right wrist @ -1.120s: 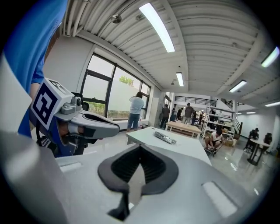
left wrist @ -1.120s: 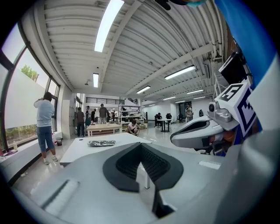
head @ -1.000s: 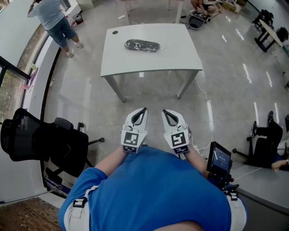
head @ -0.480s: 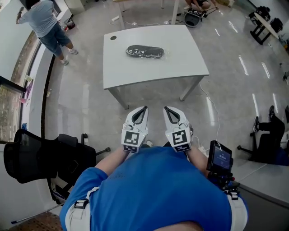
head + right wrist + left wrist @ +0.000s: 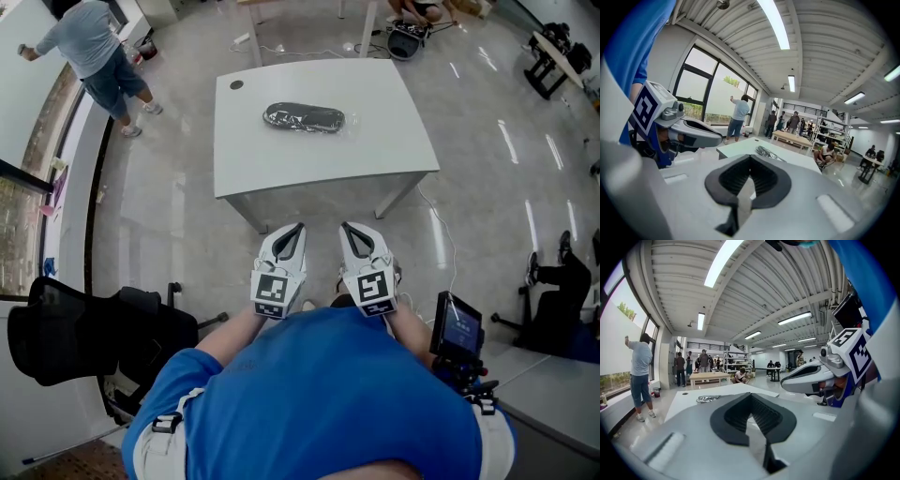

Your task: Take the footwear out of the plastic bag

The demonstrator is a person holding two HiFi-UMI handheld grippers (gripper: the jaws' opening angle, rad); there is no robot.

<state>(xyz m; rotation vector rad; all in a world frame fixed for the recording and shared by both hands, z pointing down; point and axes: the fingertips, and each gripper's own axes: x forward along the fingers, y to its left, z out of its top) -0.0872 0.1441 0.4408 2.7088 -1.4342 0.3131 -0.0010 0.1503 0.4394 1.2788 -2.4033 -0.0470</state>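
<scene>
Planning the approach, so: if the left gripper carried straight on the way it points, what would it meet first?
Probably the white table, at its near edge or top, short of the bagged footwear. The gap before the table looks free, though depth is unclear.

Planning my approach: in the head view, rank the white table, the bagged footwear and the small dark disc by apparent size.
Largest to smallest:
white table
bagged footwear
small dark disc
No close calls.
</scene>
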